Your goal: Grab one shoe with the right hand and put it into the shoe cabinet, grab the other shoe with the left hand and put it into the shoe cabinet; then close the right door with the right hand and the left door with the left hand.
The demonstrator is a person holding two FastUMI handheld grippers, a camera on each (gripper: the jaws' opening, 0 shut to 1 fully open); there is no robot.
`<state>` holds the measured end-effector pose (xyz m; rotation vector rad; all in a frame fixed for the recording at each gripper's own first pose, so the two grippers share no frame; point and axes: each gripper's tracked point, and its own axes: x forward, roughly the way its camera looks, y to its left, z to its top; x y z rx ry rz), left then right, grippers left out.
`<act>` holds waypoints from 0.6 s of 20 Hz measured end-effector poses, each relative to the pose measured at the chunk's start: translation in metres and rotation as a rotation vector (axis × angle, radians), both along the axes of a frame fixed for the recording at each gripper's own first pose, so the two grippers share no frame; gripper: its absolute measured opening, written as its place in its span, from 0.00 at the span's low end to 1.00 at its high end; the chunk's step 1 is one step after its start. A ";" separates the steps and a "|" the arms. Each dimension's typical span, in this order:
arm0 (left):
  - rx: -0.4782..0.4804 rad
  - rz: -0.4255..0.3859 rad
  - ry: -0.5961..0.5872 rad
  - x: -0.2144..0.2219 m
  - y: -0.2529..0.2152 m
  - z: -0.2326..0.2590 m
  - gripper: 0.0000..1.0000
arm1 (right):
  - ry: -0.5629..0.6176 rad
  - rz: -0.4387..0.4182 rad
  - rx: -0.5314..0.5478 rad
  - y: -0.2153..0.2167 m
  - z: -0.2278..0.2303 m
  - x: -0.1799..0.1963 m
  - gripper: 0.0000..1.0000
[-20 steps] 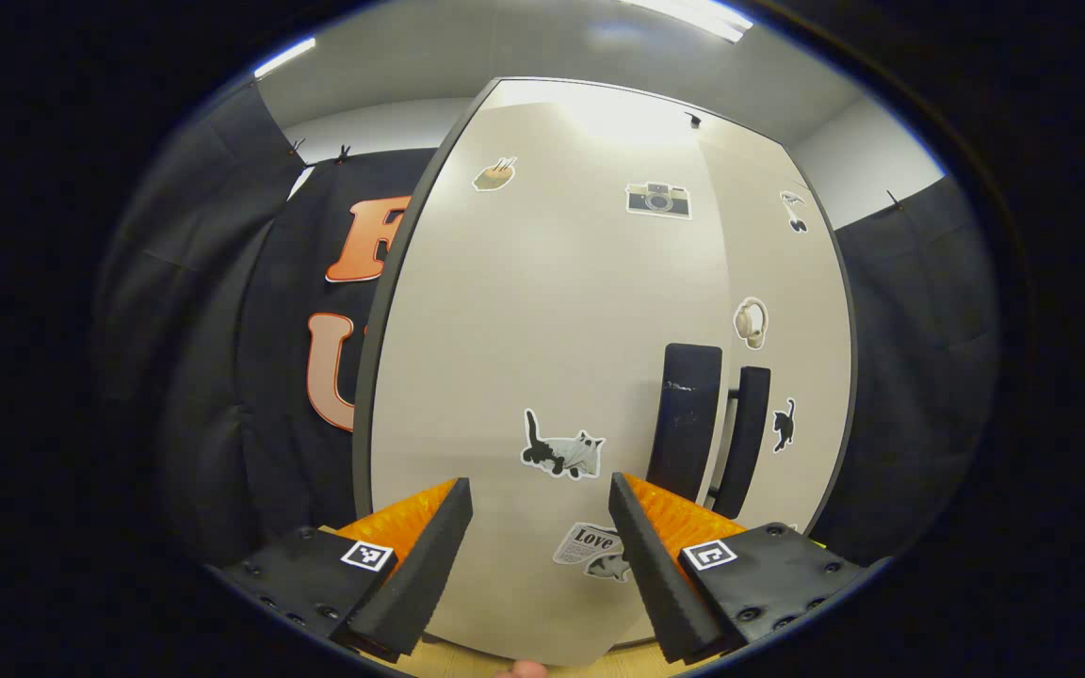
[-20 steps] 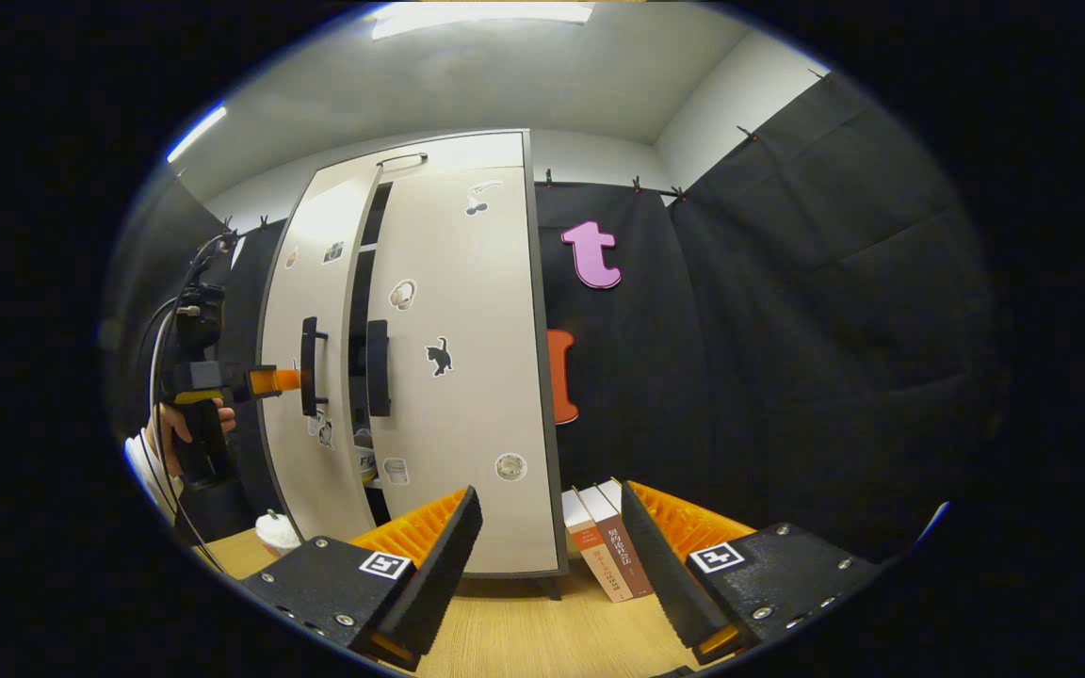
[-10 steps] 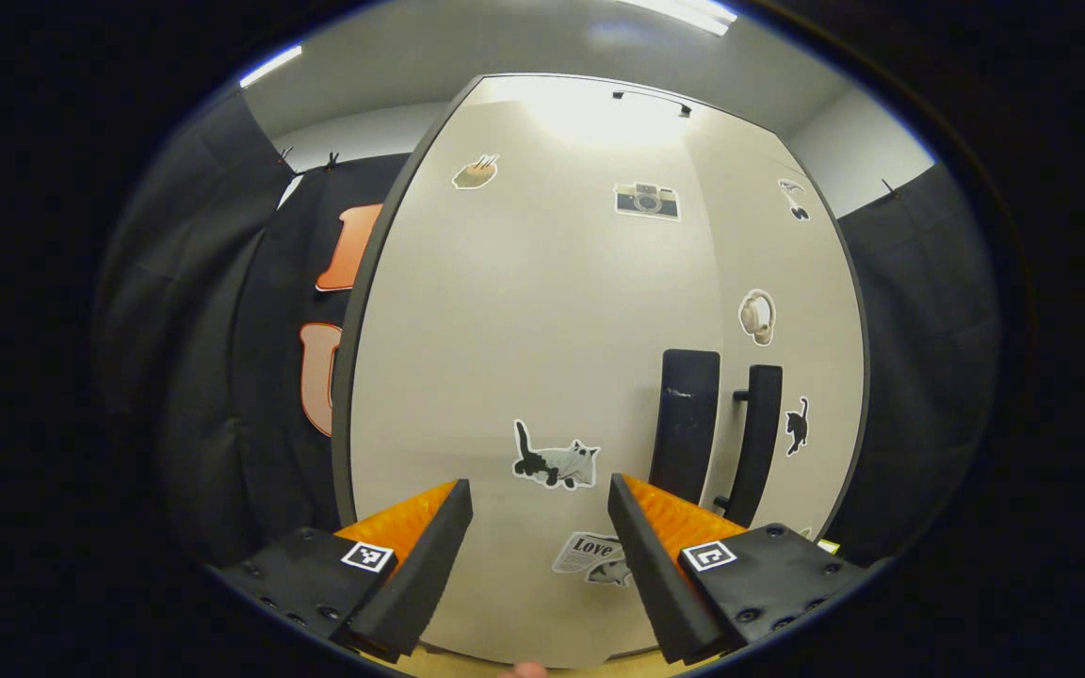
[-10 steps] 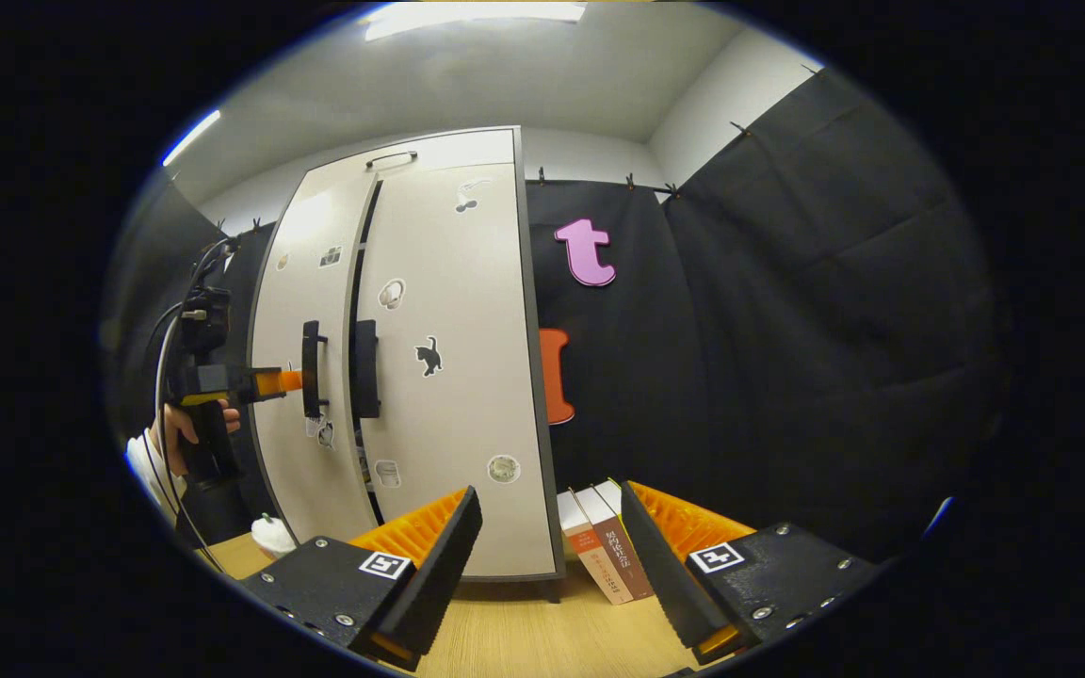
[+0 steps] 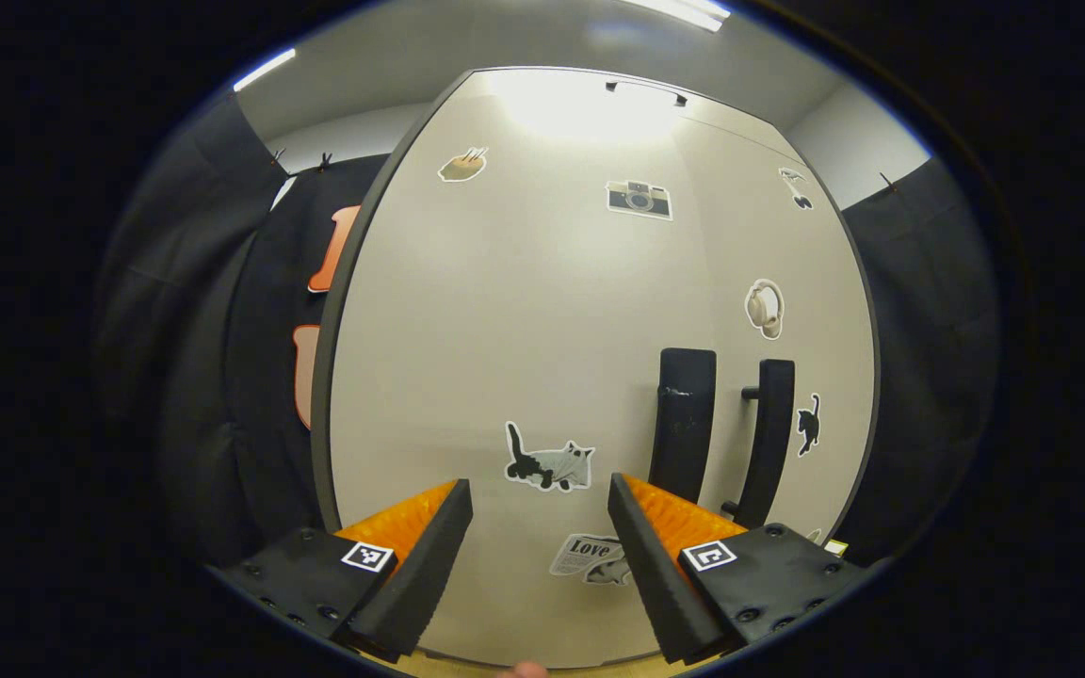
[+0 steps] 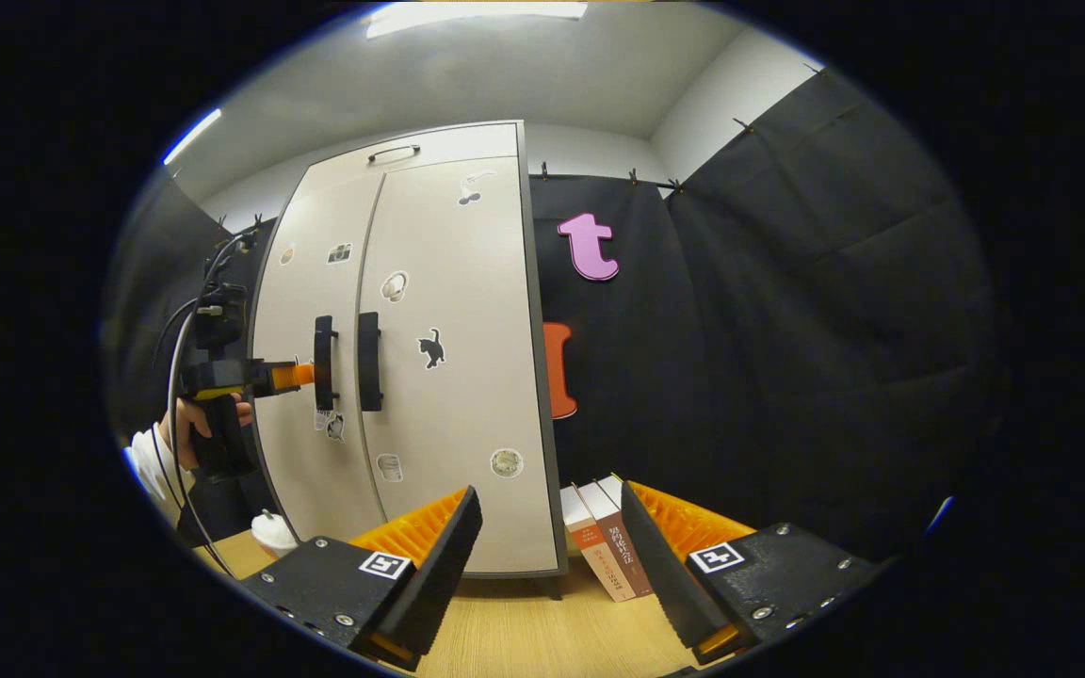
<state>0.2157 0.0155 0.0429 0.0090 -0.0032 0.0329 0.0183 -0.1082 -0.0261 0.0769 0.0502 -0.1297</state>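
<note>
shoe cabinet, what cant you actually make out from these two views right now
- Shoes: hidden behind the left door and right door of the shoe cabinet in both views.
- Whether the left gripper touches the left door: too small and far in the right gripper view; its own view cannot settle it.
- Book titles: too small, right gripper view.
- White object at the cabinet's foot: partly behind the right gripper, unidentifiable.
</note>
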 end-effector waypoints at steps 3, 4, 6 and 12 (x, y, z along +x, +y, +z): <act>-0.007 -0.005 0.002 0.002 0.000 -0.001 0.96 | 0.001 0.002 0.000 0.002 0.001 -0.001 0.92; -0.011 -0.007 0.005 0.001 0.001 -0.002 0.96 | 0.001 0.004 0.000 0.001 0.001 -0.002 0.92; -0.029 -0.023 0.040 -0.003 -0.002 -0.009 0.95 | -0.003 0.014 0.000 0.005 0.004 -0.004 0.92; -0.030 -0.058 0.027 -0.048 -0.014 -0.005 0.96 | -0.012 0.047 -0.003 0.012 0.008 -0.007 0.92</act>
